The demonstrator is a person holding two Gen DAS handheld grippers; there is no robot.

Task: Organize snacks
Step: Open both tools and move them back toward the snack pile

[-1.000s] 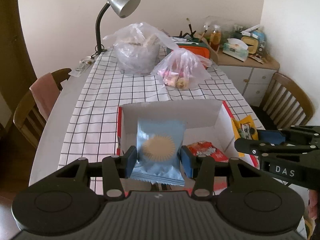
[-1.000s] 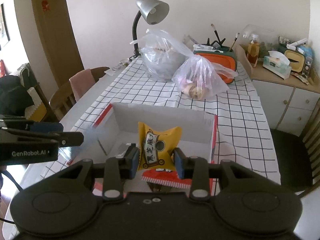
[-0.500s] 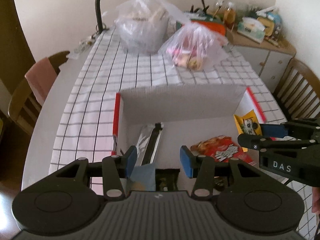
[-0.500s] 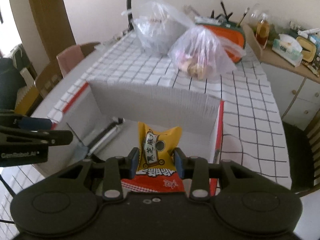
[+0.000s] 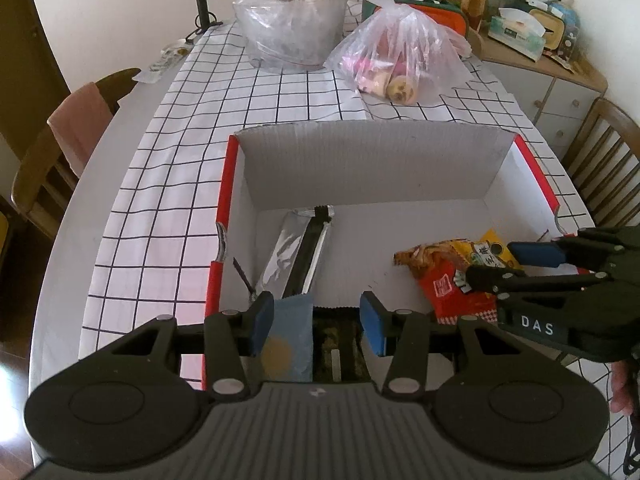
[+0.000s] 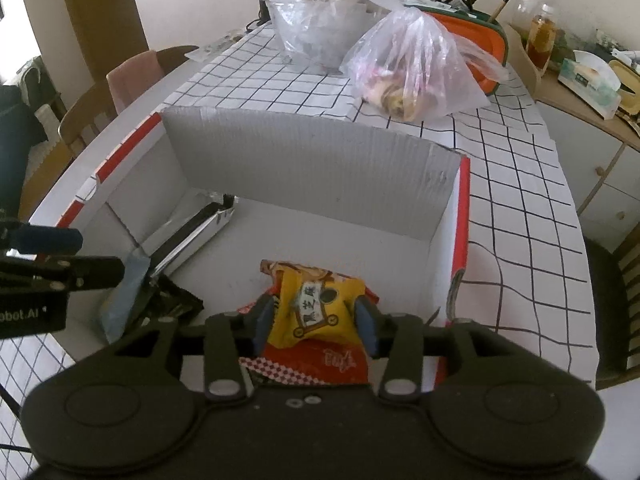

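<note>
An open white cardboard box [image 5: 360,168] [image 6: 304,172] with red edges sits on the checked cloth. Inside lie a silver packet [image 5: 296,252] [image 6: 192,228], a dark green packet [image 5: 336,340] and a red packet [image 5: 448,288] [image 6: 320,364]. My left gripper [image 5: 317,324] is low in the box's near left corner. A light blue packet [image 5: 288,340] [image 6: 124,296] leans by its left pad only. My right gripper [image 6: 315,322] [image 5: 496,265] is at the near right. Its jaws are opening around a yellow packet [image 6: 316,308] [image 5: 488,248] resting on the red one.
Two clear plastic bags of food [image 5: 400,60] [image 5: 292,12] stand on the table beyond the box. Wooden chairs sit at the left [image 5: 60,152] and right [image 5: 608,160]. A low cabinet [image 5: 560,80] with clutter is at the back right.
Both grippers sank into the box. The blue packet slid down out of the left pads' hold. The right jaws widened around the yellow packet, which settled onto the red one.
</note>
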